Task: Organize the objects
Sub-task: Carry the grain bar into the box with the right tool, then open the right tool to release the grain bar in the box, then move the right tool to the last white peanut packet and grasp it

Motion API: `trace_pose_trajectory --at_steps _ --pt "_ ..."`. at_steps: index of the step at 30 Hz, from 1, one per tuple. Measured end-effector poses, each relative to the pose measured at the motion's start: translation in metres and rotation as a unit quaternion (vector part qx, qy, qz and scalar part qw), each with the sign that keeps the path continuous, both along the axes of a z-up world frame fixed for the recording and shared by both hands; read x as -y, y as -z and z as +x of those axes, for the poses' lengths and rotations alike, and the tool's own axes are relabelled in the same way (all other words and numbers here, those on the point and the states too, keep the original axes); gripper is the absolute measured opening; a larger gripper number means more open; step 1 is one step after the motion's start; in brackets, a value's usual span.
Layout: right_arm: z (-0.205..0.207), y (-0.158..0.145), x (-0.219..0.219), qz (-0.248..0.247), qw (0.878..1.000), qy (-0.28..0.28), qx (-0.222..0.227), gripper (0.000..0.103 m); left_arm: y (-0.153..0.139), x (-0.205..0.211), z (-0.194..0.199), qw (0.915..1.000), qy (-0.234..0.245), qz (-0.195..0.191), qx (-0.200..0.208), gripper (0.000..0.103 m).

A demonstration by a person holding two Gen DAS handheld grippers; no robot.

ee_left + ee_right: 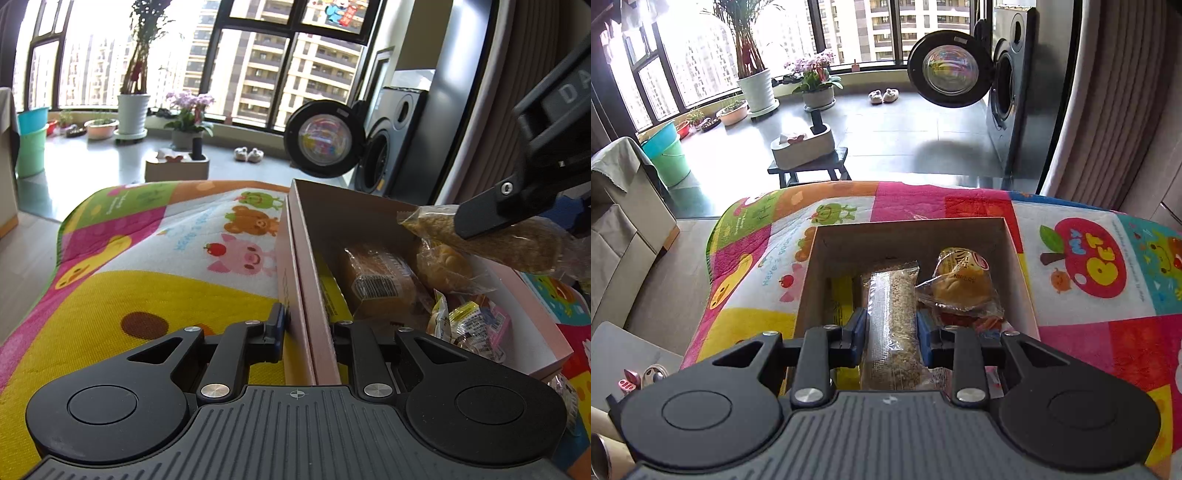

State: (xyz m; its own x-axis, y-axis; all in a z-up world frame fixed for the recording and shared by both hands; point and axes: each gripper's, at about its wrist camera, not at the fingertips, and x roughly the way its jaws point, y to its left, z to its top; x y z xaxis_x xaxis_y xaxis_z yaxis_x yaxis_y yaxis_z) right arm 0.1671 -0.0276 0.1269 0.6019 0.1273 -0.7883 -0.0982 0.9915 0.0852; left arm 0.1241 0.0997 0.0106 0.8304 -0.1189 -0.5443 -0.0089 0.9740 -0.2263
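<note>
Right gripper (892, 334) fingers clamp a clear-wrapped grain bar (894, 325) over the open pink box (812, 258); bun packet (960, 284) inside at 2 o'clock. Left gripper (308, 334) fingers narrow, pinching the box's left wall (306, 295)

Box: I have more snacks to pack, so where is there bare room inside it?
The box has bare floor along its far wall, beyond the held grain bar and bun. The near right corner is crowded with packets.
</note>
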Motion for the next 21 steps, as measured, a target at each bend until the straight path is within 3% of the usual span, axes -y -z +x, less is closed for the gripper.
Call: trace_pose_trajectory --at_steps 3,5,7,8,11,13,18,21 --pt "0.021 0.018 -0.002 0.027 1.0 -0.007 -0.013 0.029 0.0 -0.001 -0.001 1.0 0.0 0.0 0.0 0.018" --pt "0.024 0.024 -0.001 0.025 1.0 0.001 -0.008 0.035 0.001 -0.002 -0.001 1.0 0.0 -0.002 -0.001 0.018" --pt "0.022 0.024 0.004 0.018 1.0 0.011 -0.002 0.048 0.002 -0.002 -0.001 1.0 0.0 -0.004 -0.001 0.019" --pt "0.02 0.023 0.008 0.018 1.0 0.013 -0.001 0.048 0.002 -0.002 -0.001 1.0 0.0 -0.004 -0.001 0.019" --pt "0.008 0.015 0.023 0.015 1.0 0.024 0.004 0.052 0.002 -0.002 -0.001 1.0 0.0 -0.003 -0.001 0.019" --pt "-0.004 0.01 0.035 0.006 0.999 0.029 0.016 0.062 0.002 -0.002 -0.001 1.0 0.0 -0.003 0.0 0.019" --pt "-0.039 0.004 0.074 -0.034 0.997 0.054 0.046 0.071 0.002 -0.002 -0.001 1.0 0.0 -0.004 0.0 0.019" --pt "-0.059 0.006 0.105 -0.046 0.994 0.083 0.056 0.081 0.002 -0.002 -0.001 1.0 0.0 -0.004 0.0 0.019"
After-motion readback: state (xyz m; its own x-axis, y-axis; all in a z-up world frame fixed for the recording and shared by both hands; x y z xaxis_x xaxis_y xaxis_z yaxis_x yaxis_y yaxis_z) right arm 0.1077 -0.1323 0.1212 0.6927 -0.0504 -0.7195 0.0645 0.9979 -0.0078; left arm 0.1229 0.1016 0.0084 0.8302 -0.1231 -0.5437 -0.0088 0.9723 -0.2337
